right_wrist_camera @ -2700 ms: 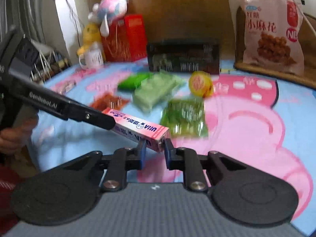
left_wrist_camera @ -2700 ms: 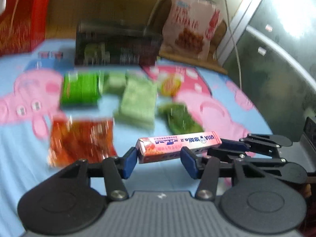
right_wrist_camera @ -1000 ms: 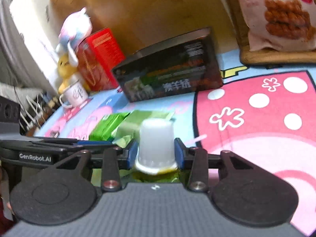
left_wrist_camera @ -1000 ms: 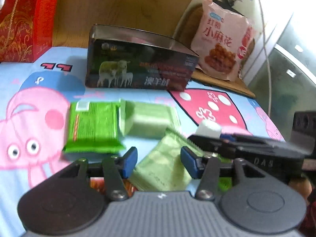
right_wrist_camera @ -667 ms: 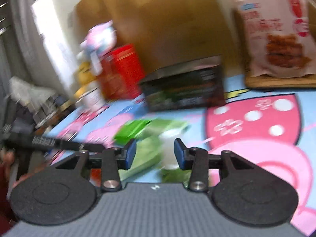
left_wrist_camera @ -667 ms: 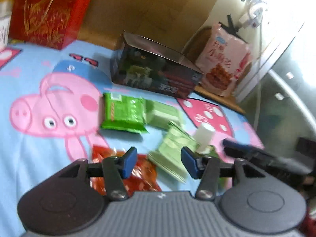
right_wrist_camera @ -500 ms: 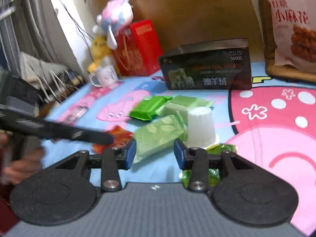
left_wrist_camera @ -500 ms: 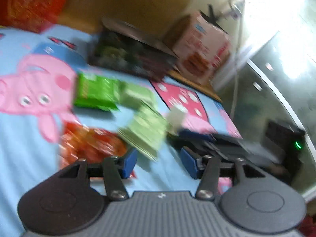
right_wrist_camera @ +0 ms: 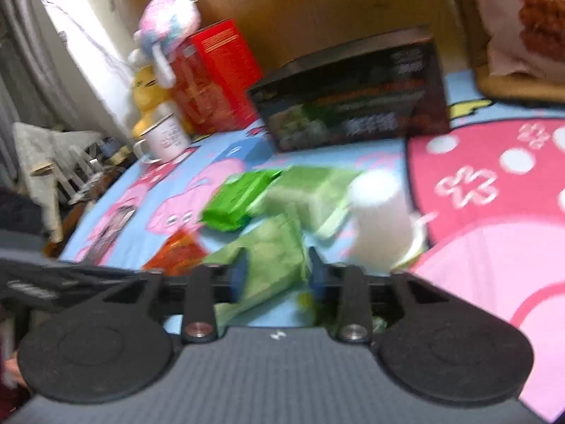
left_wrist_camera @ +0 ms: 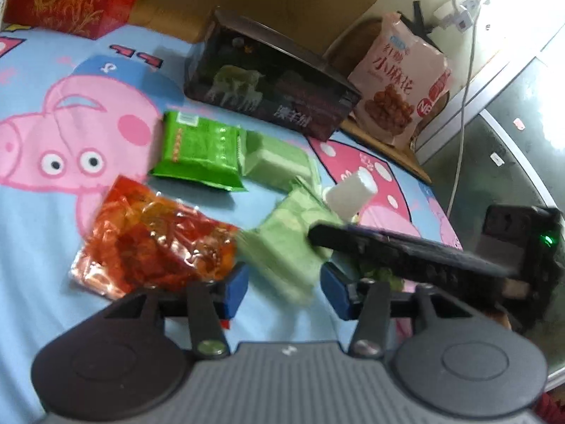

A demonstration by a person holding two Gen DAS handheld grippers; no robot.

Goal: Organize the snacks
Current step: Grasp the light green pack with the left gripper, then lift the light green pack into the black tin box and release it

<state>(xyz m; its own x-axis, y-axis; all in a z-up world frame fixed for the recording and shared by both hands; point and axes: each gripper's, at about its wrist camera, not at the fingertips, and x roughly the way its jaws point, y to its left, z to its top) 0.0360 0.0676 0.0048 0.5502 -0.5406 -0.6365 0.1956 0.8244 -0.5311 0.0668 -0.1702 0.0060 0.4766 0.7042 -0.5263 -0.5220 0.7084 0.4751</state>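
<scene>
You see a blue cloth [left_wrist_camera: 42,233] with pink pigs, green packets [left_wrist_camera: 201,150], a red-orange bag [left_wrist_camera: 155,240], a white cup [left_wrist_camera: 349,192]

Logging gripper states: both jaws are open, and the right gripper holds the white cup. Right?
Not quite. The right gripper holds nothing; its open jaws straddle a pale green pack. The white cup stands apart on the mat, as the right wrist view shows.
</scene>
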